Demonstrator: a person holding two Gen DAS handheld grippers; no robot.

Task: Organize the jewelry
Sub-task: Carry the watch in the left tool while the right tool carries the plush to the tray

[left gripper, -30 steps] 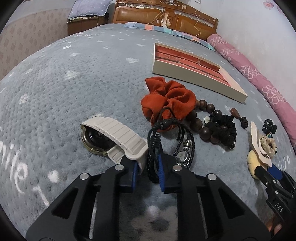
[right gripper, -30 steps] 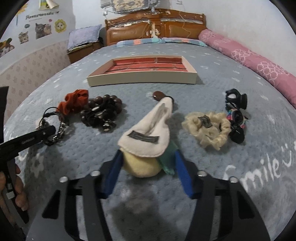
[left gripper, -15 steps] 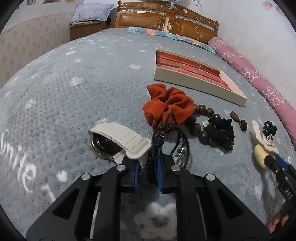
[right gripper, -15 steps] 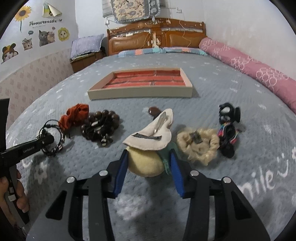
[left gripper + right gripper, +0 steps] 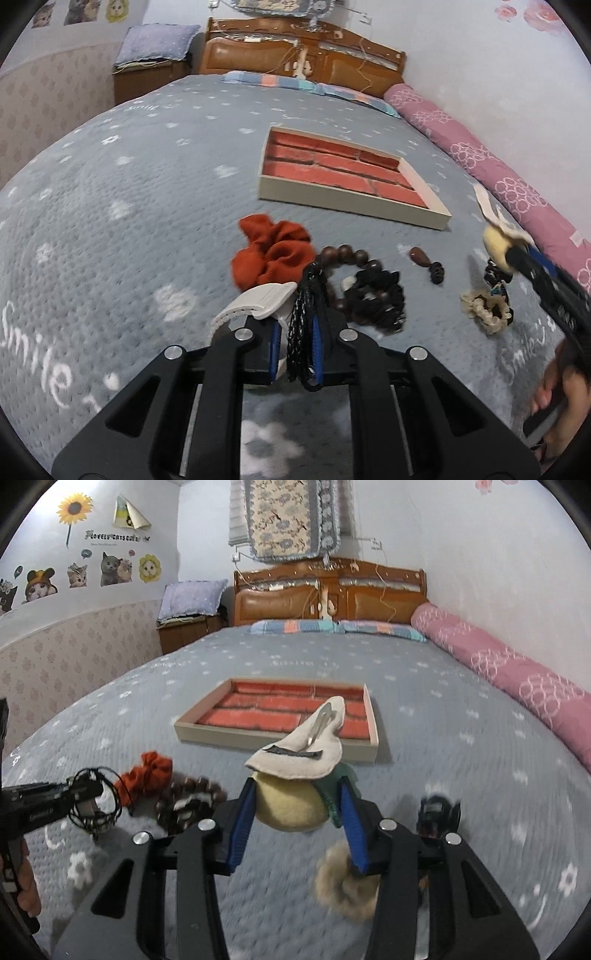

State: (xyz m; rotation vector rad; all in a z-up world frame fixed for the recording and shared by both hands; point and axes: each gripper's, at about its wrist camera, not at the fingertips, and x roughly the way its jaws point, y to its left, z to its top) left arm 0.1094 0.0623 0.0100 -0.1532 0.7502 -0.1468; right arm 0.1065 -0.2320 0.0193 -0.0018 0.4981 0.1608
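My left gripper [image 5: 295, 350] is shut on a black braided cord bracelet [image 5: 304, 314], lifted off the grey bedspread; it also shows in the right wrist view [image 5: 98, 805]. A white-strapped watch [image 5: 258, 301] lies just left of it, partly hidden by the fingers. My right gripper [image 5: 297, 816] is shut on a cream and yellow fabric hair clip [image 5: 299, 771], raised above the bed; it also shows in the left wrist view [image 5: 498, 236]. The tray with red lined compartments [image 5: 343, 173] lies further back [image 5: 280, 712].
An orange scrunchie [image 5: 269, 254], brown wooden beads [image 5: 347, 256], a black scrunchie [image 5: 376, 295], a brown pendant [image 5: 419, 256], a cream scrunchie [image 5: 484, 310] and a black claw clip [image 5: 437, 810] lie on the bed. A pink bolster [image 5: 498, 173] runs along the right wall.
Both grippers closed on their items and lifted them off the bed. The bracelet and the hair clip now hang above the bedspread, and both views have risen.
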